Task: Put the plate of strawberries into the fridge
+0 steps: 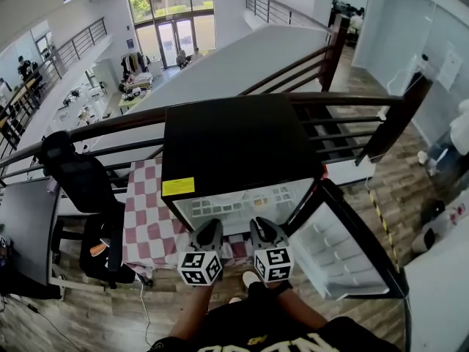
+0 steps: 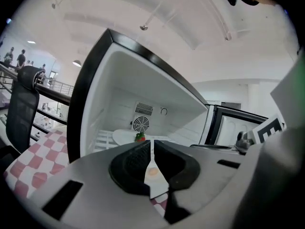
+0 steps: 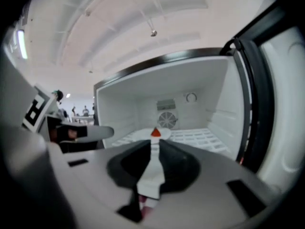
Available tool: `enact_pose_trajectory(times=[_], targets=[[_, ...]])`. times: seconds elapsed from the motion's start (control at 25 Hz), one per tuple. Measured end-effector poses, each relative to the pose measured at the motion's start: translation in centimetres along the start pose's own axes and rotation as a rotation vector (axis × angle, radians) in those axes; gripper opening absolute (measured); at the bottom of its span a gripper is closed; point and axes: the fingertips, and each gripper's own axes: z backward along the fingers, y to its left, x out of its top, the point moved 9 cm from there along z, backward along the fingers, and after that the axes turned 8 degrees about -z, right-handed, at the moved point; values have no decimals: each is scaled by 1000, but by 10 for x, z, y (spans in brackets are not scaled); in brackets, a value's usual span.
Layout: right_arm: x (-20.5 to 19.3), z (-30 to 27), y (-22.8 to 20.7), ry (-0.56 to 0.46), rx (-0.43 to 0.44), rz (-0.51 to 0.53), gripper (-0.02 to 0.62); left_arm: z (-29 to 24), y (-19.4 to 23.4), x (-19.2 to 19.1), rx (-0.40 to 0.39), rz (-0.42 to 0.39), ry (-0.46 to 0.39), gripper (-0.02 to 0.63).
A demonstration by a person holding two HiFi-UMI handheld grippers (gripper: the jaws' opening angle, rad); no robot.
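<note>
Plate (image 2: 125,136) bearing 1 strawberry (image 2: 139,137), on wire shelf (image 3: 198,135) inside open fridge (image 1: 242,145)

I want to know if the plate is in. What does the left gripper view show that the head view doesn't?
Only the left gripper view: the plate with a strawberry lying inside, and the round fan behind it. Only the head view: the black top of the fridge, its yellow label, and the shelves in its door. Both: the open fridge, the checkered cloth, the black chair.
</note>
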Motion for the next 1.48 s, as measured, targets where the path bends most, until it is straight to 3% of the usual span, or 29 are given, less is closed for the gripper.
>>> enact_pose_trajectory(times=[0.2, 0.44, 0.88, 1.24, 1.48], targets=[[7, 27, 13, -55, -32, 56, 41, 24, -12, 15, 23, -73, -90, 36], [18, 49, 20, -105, -29, 66, 23, 38, -29, 25, 23, -133, -140, 20], [18, 53, 13, -99, -24, 61, 21, 38, -38, 23, 13, -119, -147, 18], [22, 29, 13, -52, 40, 40, 21, 26, -32, 27, 9, -94, -152, 18], [15, 7, 17, 10, 84, -79, 21, 20, -25, 30, 19, -98, -156, 18]])
